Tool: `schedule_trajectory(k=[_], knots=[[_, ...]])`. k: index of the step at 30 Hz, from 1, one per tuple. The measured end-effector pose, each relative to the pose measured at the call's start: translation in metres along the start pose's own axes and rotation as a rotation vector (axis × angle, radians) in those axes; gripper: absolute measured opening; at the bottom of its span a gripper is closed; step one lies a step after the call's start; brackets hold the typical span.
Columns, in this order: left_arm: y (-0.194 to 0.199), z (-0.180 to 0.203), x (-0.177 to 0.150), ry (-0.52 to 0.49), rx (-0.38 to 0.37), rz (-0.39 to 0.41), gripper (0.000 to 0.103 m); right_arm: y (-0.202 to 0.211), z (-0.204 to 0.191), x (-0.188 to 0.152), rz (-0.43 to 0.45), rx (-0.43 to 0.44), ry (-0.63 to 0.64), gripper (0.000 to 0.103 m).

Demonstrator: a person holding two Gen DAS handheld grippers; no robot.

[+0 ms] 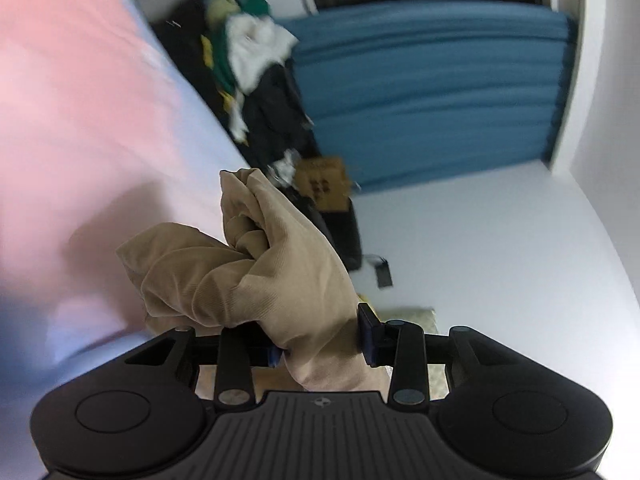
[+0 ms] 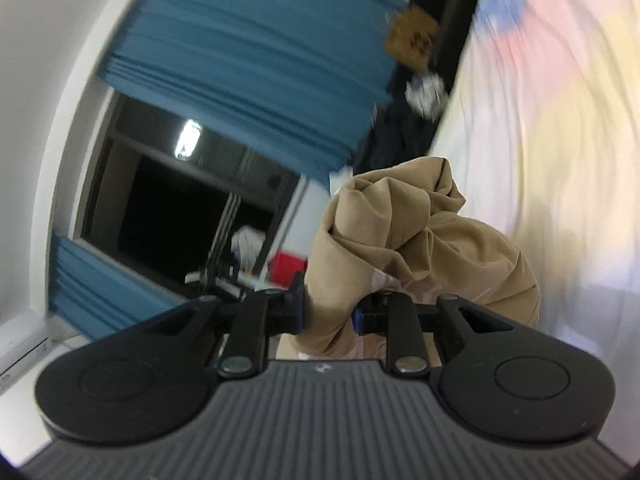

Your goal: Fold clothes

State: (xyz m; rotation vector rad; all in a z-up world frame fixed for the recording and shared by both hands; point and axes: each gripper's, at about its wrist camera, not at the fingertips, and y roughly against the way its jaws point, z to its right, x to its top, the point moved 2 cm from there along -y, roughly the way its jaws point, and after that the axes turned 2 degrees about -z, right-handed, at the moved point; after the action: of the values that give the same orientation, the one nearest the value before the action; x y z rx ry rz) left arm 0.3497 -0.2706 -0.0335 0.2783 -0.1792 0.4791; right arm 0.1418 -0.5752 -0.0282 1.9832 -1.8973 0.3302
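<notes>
A tan garment [image 1: 256, 268] bunches up between the blue-padded jaws of my left gripper [image 1: 322, 340], which is shut on it. The cloth rises in crumpled folds in front of the left wrist camera, lifted off the pastel pink and lilac bedsheet [image 1: 80, 112]. In the right wrist view the same tan garment [image 2: 404, 236] is pinched in my right gripper [image 2: 328, 316], shut on a thick wad of it. Both views are tilted and blurred. The rest of the garment hangs below the jaws, hidden by the gripper bodies.
A pile of mixed clothes [image 1: 248, 64] lies along the far edge of the bed, beside a brown cardboard box [image 1: 324, 184]. Blue curtains [image 1: 432, 92] and a dark window [image 2: 192, 208] stand behind. A white wall [image 1: 500, 248] fills the right side.
</notes>
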Motion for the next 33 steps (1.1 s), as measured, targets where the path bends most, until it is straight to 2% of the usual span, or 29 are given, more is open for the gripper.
schedule_trajectory(k=[3,6,13,19,21,23,25,26,28,31,33], knots=[[-0.047,-0.004,-0.004,-0.031,-0.006,-0.035,0.039,-0.007,0.023,0.021,0.027,-0.024,0.051,0.025],[-0.062,-0.032,-0.019,-0.061,0.057,-0.086,0.039,-0.011,0.056,0.021,0.014,-0.078,0.068,0.025],[-0.048,-0.098,-0.039,-0.080,0.177,-0.177,0.039,0.000,0.124,-0.032,-0.126,-0.206,0.013,0.025],[-0.034,-0.113,-0.063,-0.211,0.279,-0.221,0.042,0.014,0.150,-0.079,-0.276,-0.369,-0.032,0.026],[-0.021,-0.101,-0.074,-0.271,0.316,-0.227,0.042,0.018,0.146,-0.082,-0.293,-0.403,-0.025,0.027],[-0.008,-0.082,-0.084,-0.349,0.356,-0.237,0.050,0.026,0.134,-0.081,-0.301,-0.431,-0.008,0.031],[0.015,-0.058,-0.100,-0.432,0.391,-0.246,0.065,0.035,0.122,-0.079,-0.309,-0.459,0.010,0.036],[0.020,-0.045,-0.104,-0.481,0.405,-0.247,0.068,0.039,0.116,-0.079,-0.313,-0.473,0.018,0.036],[0.031,-0.012,-0.116,-0.564,0.417,-0.243,0.074,0.050,0.099,-0.078,-0.316,-0.494,0.060,0.037],[0.072,0.027,-0.133,-0.663,0.402,-0.226,0.084,0.078,0.070,-0.073,-0.306,-0.487,0.151,0.037],[0.097,0.053,-0.144,-0.726,0.389,-0.213,0.088,0.098,0.044,-0.072,-0.280,-0.462,0.217,0.044]])
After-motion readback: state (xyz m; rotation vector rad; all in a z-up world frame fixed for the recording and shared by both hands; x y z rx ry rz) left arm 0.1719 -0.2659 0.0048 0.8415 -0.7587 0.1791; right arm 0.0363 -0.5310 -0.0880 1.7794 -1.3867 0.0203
